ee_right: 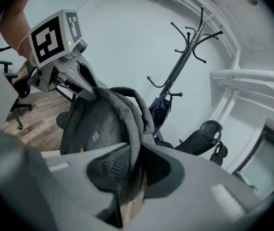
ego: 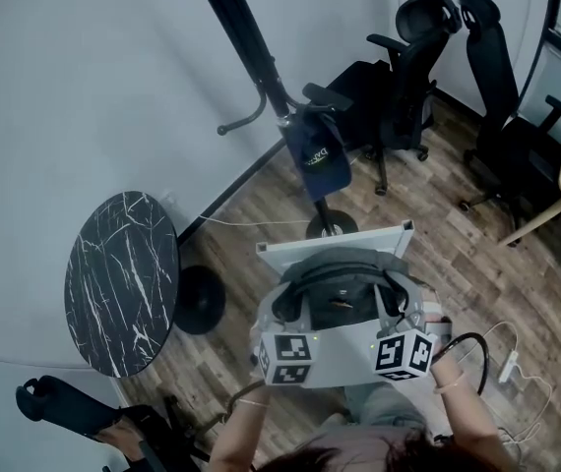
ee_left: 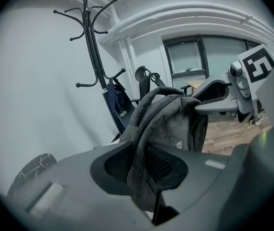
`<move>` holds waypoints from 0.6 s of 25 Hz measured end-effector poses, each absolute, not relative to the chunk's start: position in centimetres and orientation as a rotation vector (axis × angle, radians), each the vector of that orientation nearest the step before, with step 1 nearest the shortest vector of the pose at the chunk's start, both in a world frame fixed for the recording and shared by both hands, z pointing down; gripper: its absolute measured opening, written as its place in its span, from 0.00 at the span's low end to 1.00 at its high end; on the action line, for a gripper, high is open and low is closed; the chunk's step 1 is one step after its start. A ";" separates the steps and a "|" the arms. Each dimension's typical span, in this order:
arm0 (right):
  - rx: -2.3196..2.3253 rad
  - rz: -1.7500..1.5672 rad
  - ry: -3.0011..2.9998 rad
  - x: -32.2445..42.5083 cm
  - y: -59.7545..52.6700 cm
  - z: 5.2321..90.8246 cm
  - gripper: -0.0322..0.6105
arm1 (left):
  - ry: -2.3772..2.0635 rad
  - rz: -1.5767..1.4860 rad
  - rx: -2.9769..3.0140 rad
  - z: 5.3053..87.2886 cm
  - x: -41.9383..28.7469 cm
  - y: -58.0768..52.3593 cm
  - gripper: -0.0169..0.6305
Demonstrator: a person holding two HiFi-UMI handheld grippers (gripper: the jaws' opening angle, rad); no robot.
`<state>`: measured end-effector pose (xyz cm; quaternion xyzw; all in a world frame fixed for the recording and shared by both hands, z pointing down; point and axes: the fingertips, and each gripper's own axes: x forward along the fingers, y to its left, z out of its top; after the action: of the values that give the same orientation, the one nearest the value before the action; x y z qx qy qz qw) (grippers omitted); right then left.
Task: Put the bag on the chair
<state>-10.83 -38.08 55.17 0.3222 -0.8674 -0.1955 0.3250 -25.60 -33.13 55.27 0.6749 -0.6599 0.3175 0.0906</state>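
Left gripper jaws pinched the grey bag by its strap. Right gripper jaws did likewise. Bag body hung just beyond both jaw pairs.

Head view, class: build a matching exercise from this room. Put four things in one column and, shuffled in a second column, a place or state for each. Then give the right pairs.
Things
1. grey backpack
2. navy bag
3. round table
4. black office chairs

Places or states
A. at the left of the head view, with a black top veined in white
B. clamped by the left gripper and the right gripper
C. at the upper right of the head view
D. hanging on the coat rack

Pairs: 1-B, 2-D, 3-A, 4-C
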 end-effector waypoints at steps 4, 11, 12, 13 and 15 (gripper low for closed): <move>0.814 -0.519 -2.249 -11.1 -38.7 56.7 0.17 | -1.936 0.953 1.991 56.6 -25.8 -33.7 0.15; 0.763 -0.503 -2.214 -11.7 -38.9 58.8 0.17 | -1.904 0.960 1.965 58.7 -26.3 -33.9 0.15; 0.759 -0.503 -2.210 -11.7 -38.9 59.1 0.17 | -1.904 0.957 1.961 58.9 -26.3 -33.9 0.15; 0.754 -0.505 -2.207 -11.7 -38.9 59.5 0.17 | -1.902 0.956 1.958 59.1 -26.3 -33.9 0.15; 0.746 -0.505 -2.202 -11.7 -39.0 60.0 0.17 | -1.895 0.956 1.954 59.6 -26.3 -33.9 0.15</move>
<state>-11.74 -38.97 60.02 0.2910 -0.8591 -0.1968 0.3722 -26.26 -33.92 59.64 0.6718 -0.6515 0.3286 0.1277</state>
